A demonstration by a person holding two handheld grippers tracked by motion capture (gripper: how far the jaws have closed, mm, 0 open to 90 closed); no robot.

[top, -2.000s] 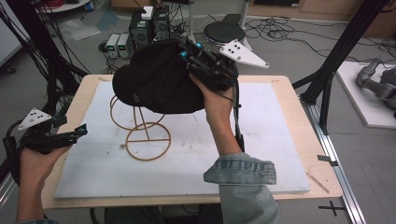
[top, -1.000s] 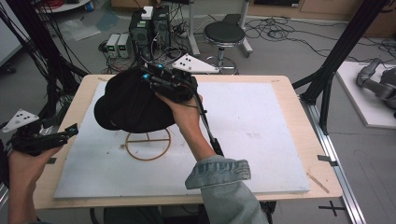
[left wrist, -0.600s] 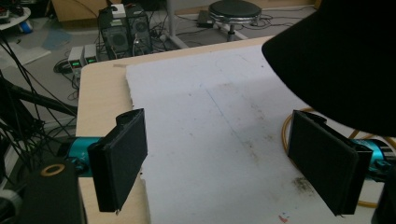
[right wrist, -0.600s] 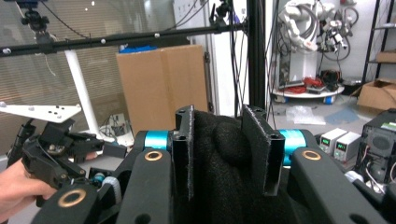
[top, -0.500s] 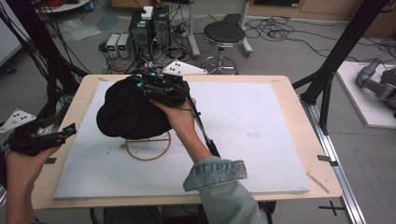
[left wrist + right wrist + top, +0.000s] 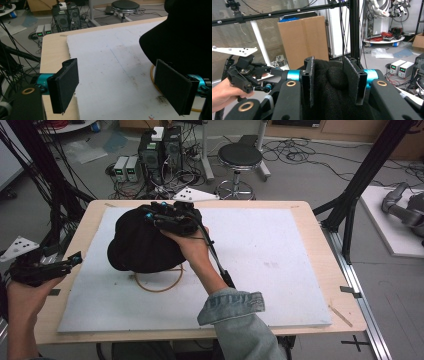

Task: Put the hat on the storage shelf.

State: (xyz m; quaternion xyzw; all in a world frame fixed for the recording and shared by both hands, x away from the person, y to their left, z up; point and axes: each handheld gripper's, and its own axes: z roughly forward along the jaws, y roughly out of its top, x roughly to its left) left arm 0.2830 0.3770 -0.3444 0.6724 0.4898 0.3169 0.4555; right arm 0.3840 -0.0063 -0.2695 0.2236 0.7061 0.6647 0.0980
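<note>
We have the hat (image 6: pixel 142 245) seated on its wire stand (image 6: pixel 159 281), apparently; right claw (image 6: pixel 159 216) just loosening around its crown, left claw (image 6: pixel 75 257) open.

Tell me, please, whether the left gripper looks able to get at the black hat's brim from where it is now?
Probably yes. The left gripper hangs open at the table's left edge, and only bare white board lies between it and the black hat, whose near brim is uncovered; the right gripper sits on the crown.

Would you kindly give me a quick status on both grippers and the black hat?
Right gripper jaws just opening, black hat between them. Hat on wire stand. Left gripper open, off the hat. Nothing in the way.
</note>
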